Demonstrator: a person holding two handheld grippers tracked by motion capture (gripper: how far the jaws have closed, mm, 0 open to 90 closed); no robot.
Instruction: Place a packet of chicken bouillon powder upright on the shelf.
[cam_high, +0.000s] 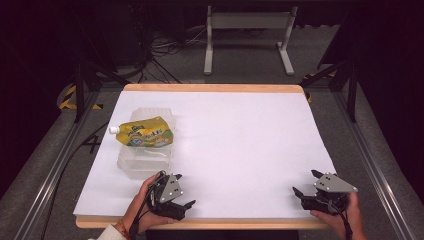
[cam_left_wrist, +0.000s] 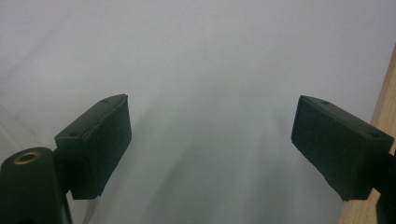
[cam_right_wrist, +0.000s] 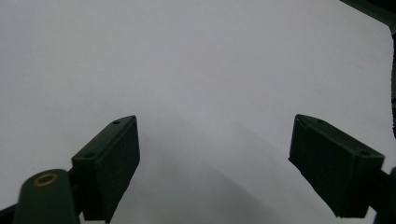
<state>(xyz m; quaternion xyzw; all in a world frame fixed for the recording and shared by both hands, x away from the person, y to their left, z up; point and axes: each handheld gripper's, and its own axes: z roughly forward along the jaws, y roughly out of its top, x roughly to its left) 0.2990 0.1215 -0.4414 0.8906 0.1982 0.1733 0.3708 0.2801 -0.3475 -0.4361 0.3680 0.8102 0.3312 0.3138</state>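
Left tool (cam_high: 176, 196) sits at the near-left tabletop (cam_high: 240, 140) edge, jaws wide apart, gripping nothing; the left gripper view shows the same tool (cam_left_wrist: 210, 144) over bare white sheet with the wooden edge at its right. Right tool (cam_high: 307, 184) sits at the near-right edge, jaws also spread, empty; the right gripper view shows that tool (cam_right_wrist: 215, 163) over plain white surface. Yellow pouch (cam_high: 145, 134) with a white cap lies flat on top of a clear container (cam_high: 142, 162), far-left part of the tabletop. Container is just beyond the left tool, near but apart from it. Right tool is well apart from both.
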